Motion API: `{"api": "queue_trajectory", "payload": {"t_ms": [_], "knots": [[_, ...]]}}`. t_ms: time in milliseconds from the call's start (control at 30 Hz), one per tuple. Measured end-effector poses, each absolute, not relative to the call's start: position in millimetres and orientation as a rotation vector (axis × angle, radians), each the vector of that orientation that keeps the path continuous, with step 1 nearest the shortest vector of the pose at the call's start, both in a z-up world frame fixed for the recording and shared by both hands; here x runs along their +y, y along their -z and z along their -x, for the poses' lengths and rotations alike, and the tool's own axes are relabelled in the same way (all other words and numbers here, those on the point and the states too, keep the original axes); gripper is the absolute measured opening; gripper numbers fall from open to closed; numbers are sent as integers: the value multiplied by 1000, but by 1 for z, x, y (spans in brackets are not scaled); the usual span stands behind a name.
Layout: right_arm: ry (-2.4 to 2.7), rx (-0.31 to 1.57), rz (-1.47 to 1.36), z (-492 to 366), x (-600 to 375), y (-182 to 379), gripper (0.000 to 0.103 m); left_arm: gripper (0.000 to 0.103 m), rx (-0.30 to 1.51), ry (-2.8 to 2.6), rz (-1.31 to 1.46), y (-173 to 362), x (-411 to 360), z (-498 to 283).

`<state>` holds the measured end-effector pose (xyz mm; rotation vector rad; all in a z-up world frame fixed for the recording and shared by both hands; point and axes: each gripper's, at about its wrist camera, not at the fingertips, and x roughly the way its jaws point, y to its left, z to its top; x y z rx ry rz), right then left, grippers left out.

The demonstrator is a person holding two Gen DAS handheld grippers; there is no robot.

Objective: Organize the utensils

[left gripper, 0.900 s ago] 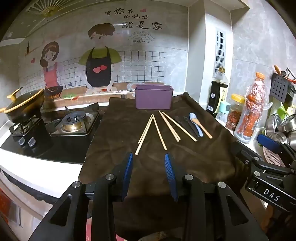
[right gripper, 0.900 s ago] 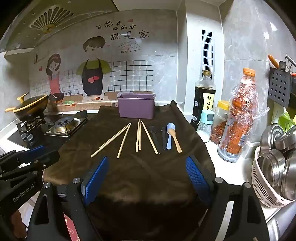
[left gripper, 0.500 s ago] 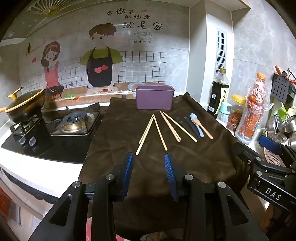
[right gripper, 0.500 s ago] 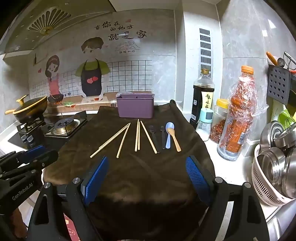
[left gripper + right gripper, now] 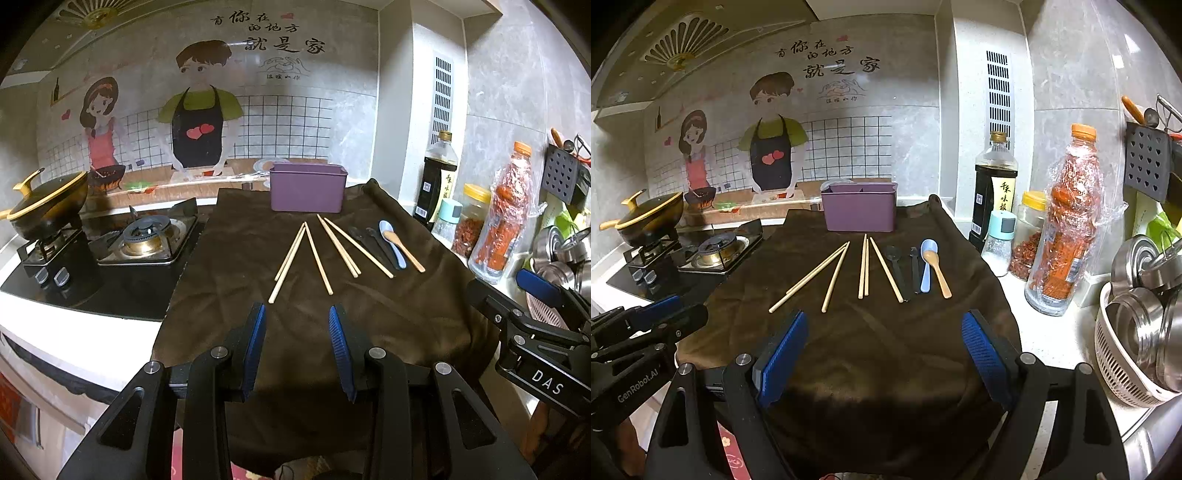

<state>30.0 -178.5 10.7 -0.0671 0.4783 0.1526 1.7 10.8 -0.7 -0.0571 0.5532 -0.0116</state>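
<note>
**Brown cloth, utensils laid out, both grippers empty**

Printed white on the left gripper's (image 5: 646, 317) black body, seen from the right wrist: "GenRobot.AI". Painted on the wall mural (image 5: 199, 110): Chinese characters above two cartoon cooks. Purple holder box (image 5: 308, 188) standing at the far edge of the brown cloth (image 5: 229, 266) spread over the worktop. Lying on the cloth in front of the box, left to right: wooden chopsticks (image 5: 317, 258), two dark spoons (image 5: 369, 240), a blue spoon (image 5: 392, 243), a wooden spoon (image 5: 404, 249). Yellow label with black characters on the soy sauce bottle (image 5: 995, 184). "DAS" lettered on the right gripper (image 5: 532, 295). Left gripper (image 5: 297, 347) released, moderately apart, nothing between the pads; right gripper (image 5: 882, 354) spread wide, empty. Compared with a moment ago: utensils unmoved, both grippers slightly nearer.
</note>
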Motion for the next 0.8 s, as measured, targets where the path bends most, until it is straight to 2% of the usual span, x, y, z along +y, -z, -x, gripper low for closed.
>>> {"api": "queue_trajectory", "payload": {"t_ms": [800], "knots": [[-154,487,68,-33,-177,-8,83,37,560,9,54,7,-3,-4]]}}
